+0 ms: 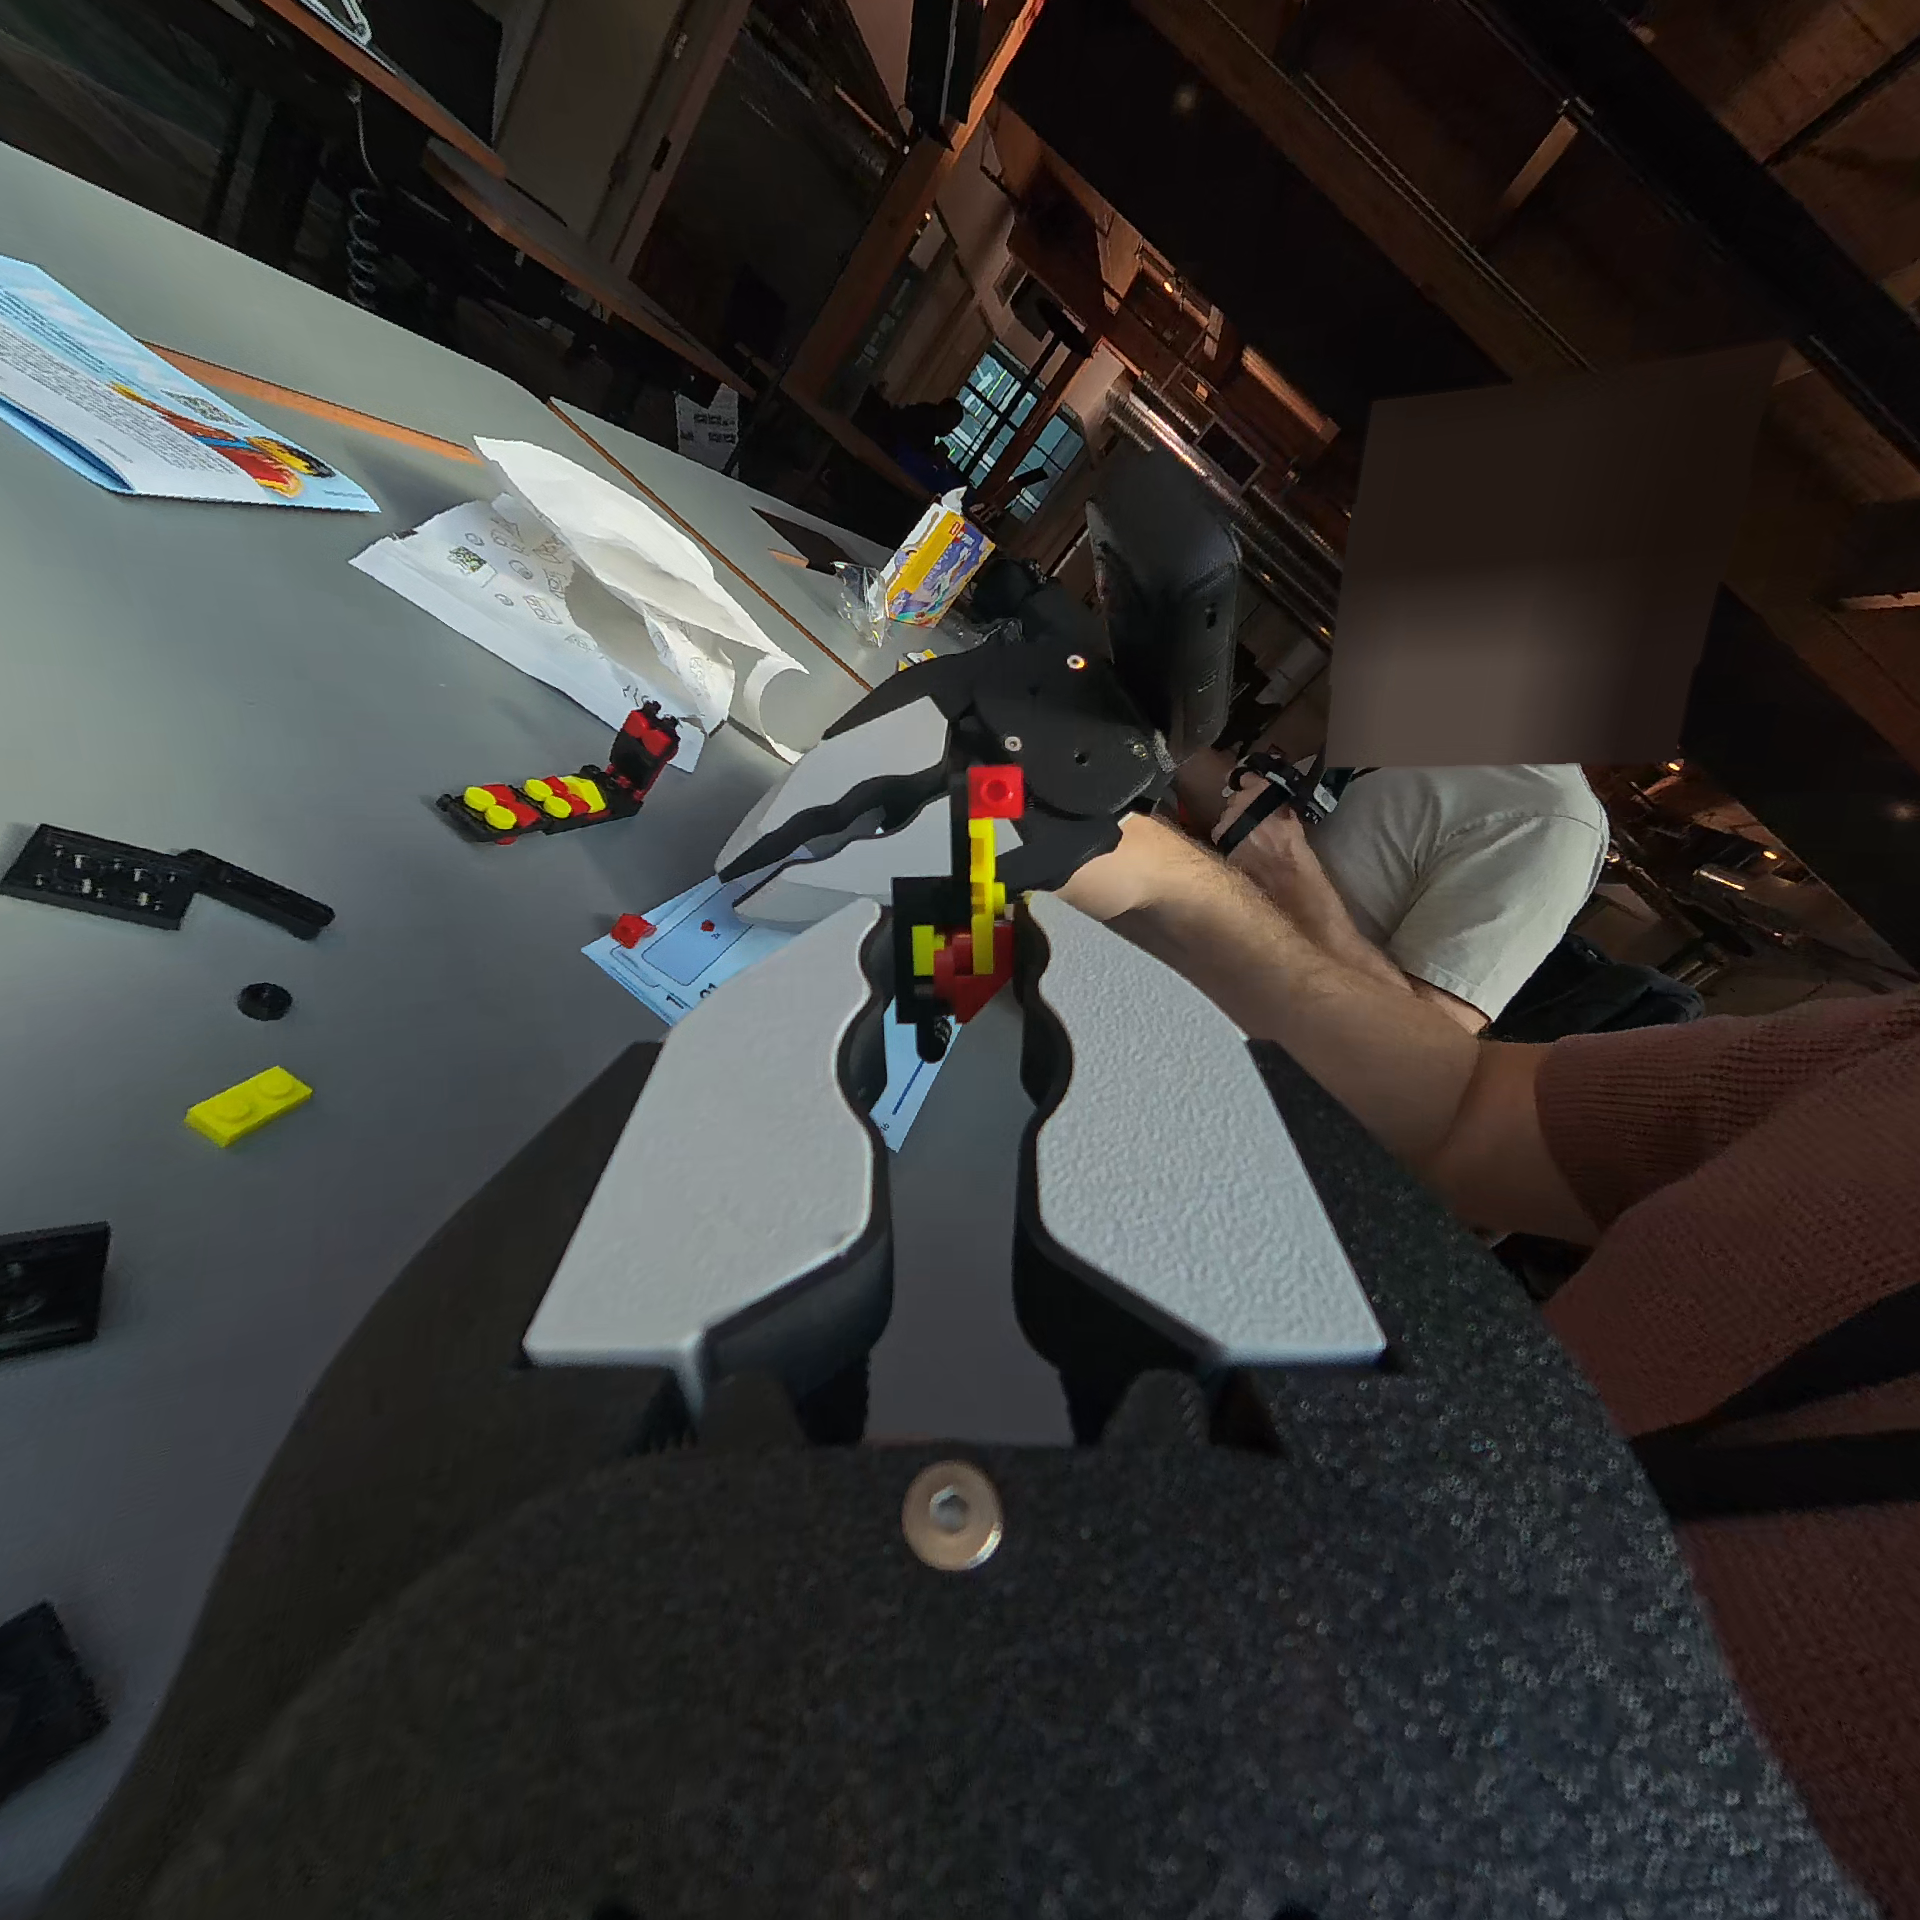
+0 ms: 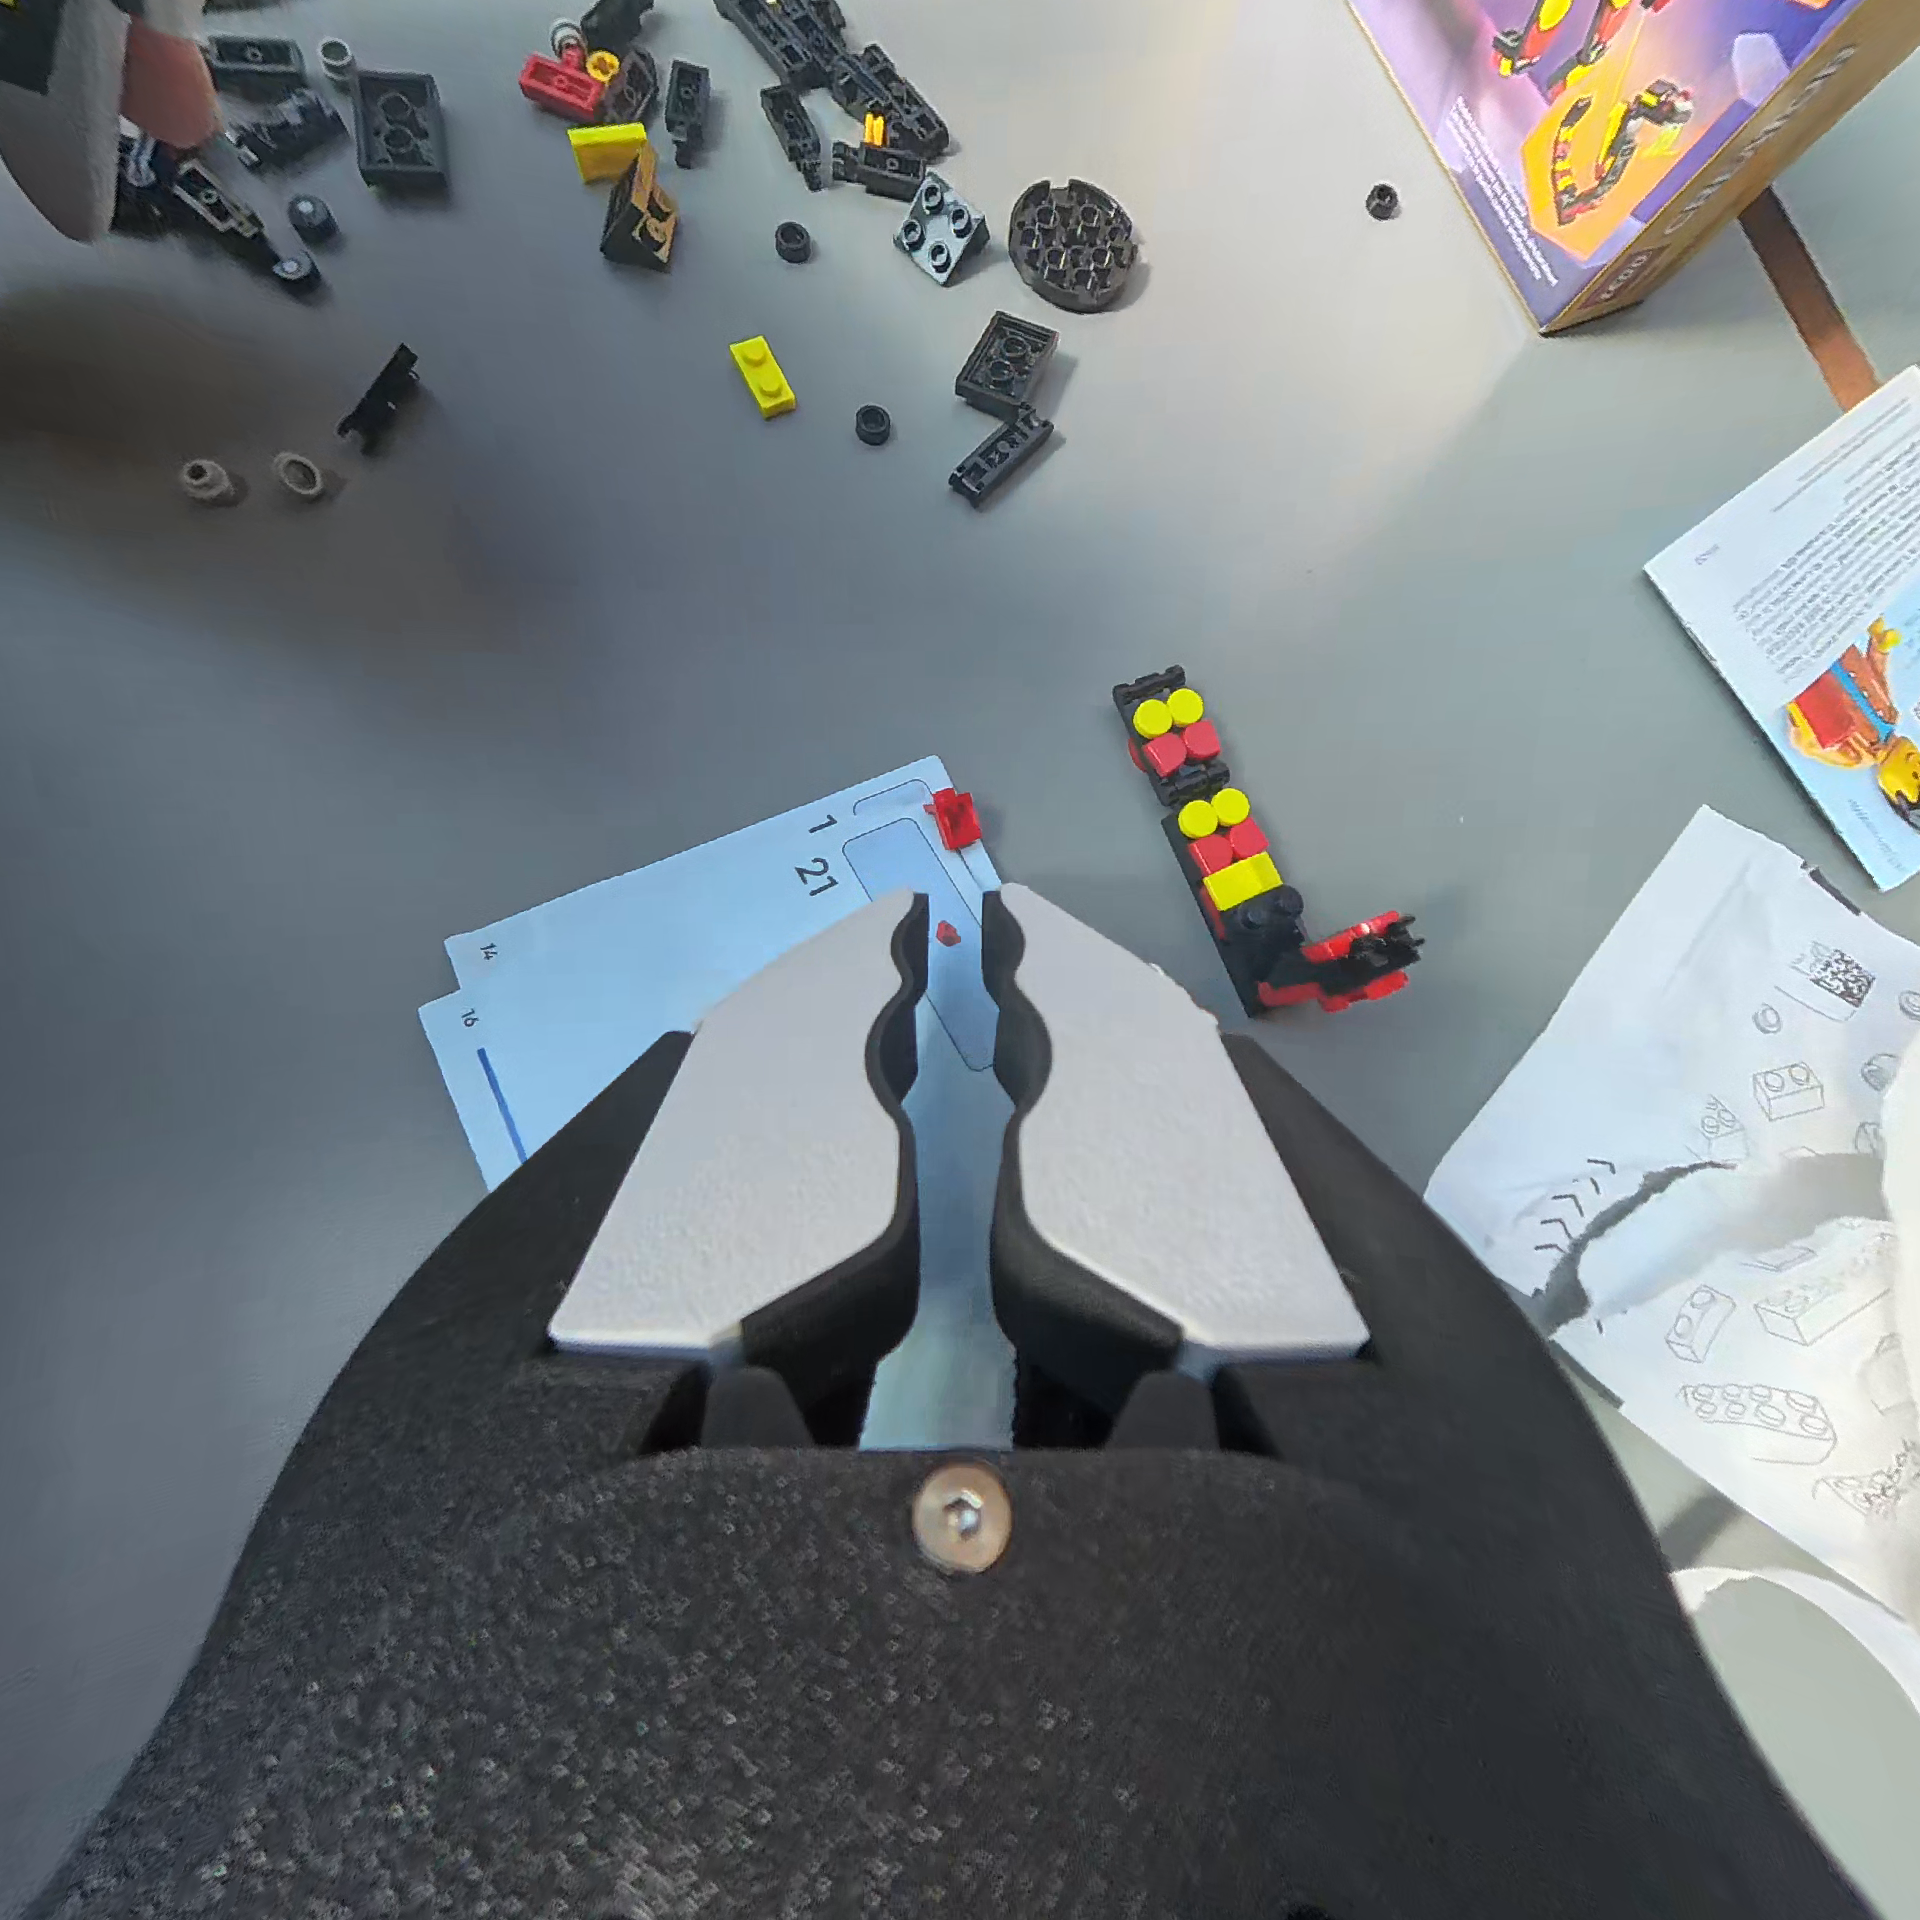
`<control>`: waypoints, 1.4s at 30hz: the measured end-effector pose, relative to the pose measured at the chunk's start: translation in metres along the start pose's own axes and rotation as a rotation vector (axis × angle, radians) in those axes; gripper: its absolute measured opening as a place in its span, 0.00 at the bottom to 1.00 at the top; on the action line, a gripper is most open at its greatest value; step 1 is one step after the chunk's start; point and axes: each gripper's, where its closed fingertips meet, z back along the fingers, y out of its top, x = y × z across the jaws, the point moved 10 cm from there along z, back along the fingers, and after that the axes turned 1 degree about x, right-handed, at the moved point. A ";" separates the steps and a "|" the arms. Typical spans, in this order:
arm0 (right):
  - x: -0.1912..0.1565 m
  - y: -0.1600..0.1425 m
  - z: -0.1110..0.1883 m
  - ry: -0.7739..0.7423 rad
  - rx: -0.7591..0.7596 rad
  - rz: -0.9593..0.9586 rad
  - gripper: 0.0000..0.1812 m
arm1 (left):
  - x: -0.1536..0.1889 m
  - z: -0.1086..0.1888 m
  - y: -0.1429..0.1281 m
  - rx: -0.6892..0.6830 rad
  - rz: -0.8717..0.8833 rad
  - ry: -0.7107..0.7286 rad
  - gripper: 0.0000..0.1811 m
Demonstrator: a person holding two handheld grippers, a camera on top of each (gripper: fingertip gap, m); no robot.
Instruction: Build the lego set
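My left gripper [image 1: 951,920] is shut on a small black, yellow and red lego sub-assembly [image 1: 961,940]. It holds it above the table, with a yellow stalk and a red stud block [image 1: 995,790] sticking up. My right gripper [image 2: 954,906] is narrowly open and empty, and points down at the open instruction booklet [image 2: 665,935]. It also shows in the left wrist view [image 1: 800,821], just beyond the held piece. A small red piece [image 2: 956,821] lies on the booklet just past its tips. A long black assembly with yellow and red tiles [image 2: 1205,821] lies to the right.
Loose black, yellow and red pieces [image 2: 831,114] are spread across the far grey table, with a yellow plate [image 2: 764,376] nearer. The set's box [image 2: 1642,135], a leaflet [image 2: 1818,623] and a torn paper bag [image 2: 1714,1247] lie at the right. A person's forearm [image 1: 1247,935] is behind the right gripper. The tips of one gripper are about 12 centimetres away from the tips of the other. My left gripper's tips are some 11 centimetres from the yellow plate [image 2: 764,376]. Seen from the left wrist view [image 1: 280,1098] as well.
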 end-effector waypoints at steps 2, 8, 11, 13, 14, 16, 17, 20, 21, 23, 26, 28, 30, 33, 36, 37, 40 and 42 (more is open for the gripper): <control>-0.002 0.000 -0.003 -0.005 0.011 0.033 0.05 | -0.001 0.001 0.000 0.004 0.001 0.004 0.12; -0.004 -0.007 -0.007 -0.040 0.051 0.090 0.05 | -0.006 0.004 -0.001 0.018 0.012 0.013 0.12; -0.005 -0.009 -0.010 -0.051 0.042 0.122 0.06 | -0.009 0.005 -0.002 0.022 0.023 0.013 0.12; -0.005 -0.009 -0.012 -0.055 0.038 0.133 0.06 | -0.010 0.005 -0.002 0.025 0.029 0.011 0.12; -0.005 -0.009 -0.012 -0.053 0.039 0.130 0.06 | -0.010 0.005 -0.002 0.026 0.030 0.010 0.12; -0.004 -0.008 -0.013 -0.045 0.042 0.121 0.06 | -0.011 0.005 -0.002 0.029 0.031 0.010 0.12; -0.004 -0.008 -0.014 -0.031 0.039 0.109 0.06 | -0.012 0.005 -0.002 0.030 0.031 0.010 0.12; 0.000 -0.007 -0.015 -0.010 0.038 0.071 0.05 | -0.012 0.007 -0.001 0.034 0.031 0.011 0.12; 0.001 -0.006 -0.015 -0.004 0.036 0.064 0.05 | -0.011 0.008 -0.001 0.035 0.026 0.013 0.12; 0.002 -0.005 -0.016 -0.009 0.038 0.060 0.05 | -0.011 0.010 -0.001 0.036 0.018 0.022 0.12; 0.003 -0.002 -0.020 -0.017 0.030 0.067 0.04 | -0.013 0.012 -0.002 0.033 0.020 0.029 0.12; 0.002 0.000 -0.023 -0.015 0.024 0.088 0.04 | -0.014 0.013 -0.002 0.038 0.021 0.034 0.12; 0.001 0.002 -0.027 -0.021 0.009 0.117 0.04 | -0.013 0.013 -0.001 0.035 0.018 0.029 0.12; -0.001 0.003 -0.032 -0.020 -0.016 0.153 0.04 | -0.013 0.013 -0.002 0.030 0.011 0.030 0.12; -0.001 0.006 -0.034 -0.018 -0.020 0.160 0.02 | -0.013 0.012 -0.001 0.031 0.013 0.029 0.12; 0.000 0.007 -0.034 -0.016 -0.020 0.143 0.01 | -0.013 0.012 -0.001 0.034 0.010 0.032 0.12; 0.003 0.014 -0.025 0.052 0.077 -0.014 0.01 | -0.013 0.012 0.001 0.044 -0.012 0.048 0.12; 0.002 0.024 -0.010 0.147 0.244 -0.200 0.01 | -0.012 0.011 0.004 0.065 -0.025 0.058 0.12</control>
